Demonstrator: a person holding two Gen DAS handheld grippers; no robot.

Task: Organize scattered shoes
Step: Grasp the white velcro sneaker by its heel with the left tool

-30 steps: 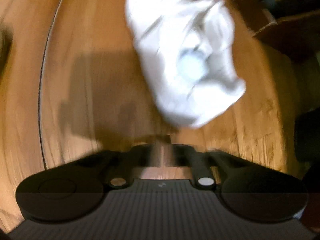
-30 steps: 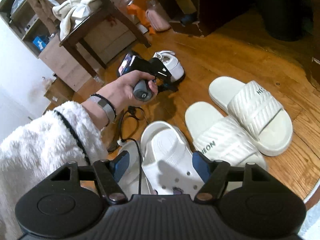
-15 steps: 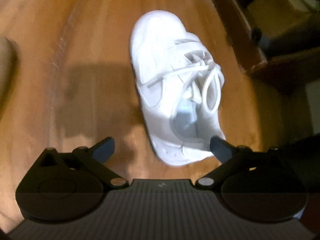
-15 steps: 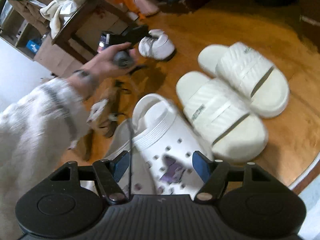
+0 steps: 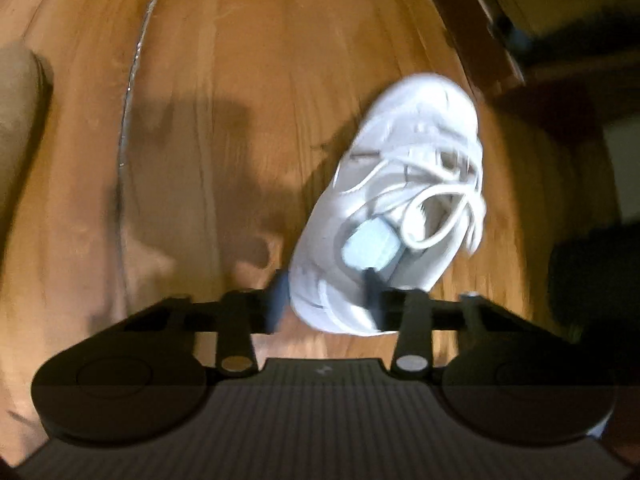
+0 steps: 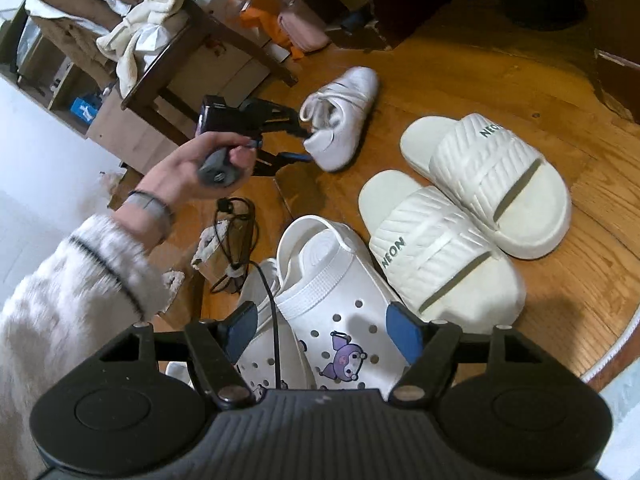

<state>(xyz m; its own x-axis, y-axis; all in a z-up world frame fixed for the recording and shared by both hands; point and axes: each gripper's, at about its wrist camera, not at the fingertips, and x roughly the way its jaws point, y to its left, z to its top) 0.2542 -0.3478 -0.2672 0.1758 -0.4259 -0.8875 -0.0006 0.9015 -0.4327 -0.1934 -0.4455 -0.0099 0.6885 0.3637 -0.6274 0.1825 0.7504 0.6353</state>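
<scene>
The left tool (image 5: pixel 326 300) is clamped on the heel of the sneaker (image 5: pixel 404 204): one finger lies outside the heel wall, the other reaches inside the shoe's opening beside the pale insole. The sneaker stretches away from this tool, toe pointing forward and slightly right, laces loose across its top. Whether its sole rests on the floor (image 5: pixel 240 80) or hangs just above cannot be told; its shadow falls on the boards to the tool's left.

In the right view, the left hand (image 6: pixel 192 168) grips that tool's handle, with the sneaker (image 6: pixel 340 116) at its tip, far ahead and left of the right tool (image 6: pixel 324 330).

The right tool stands open, its blue pads apart and holding nothing. Directly ahead of it, close between the fingers, lies a white clog (image 6: pixel 332 300) with a purple charm, a second clog (image 6: pixel 260 344) tucked beside it on the left under a black cable (image 6: pixel 272 304). Ahead and to the right lie two cream slides (image 6: pixel 436 256), touching side by side, marked NEON.
</scene>
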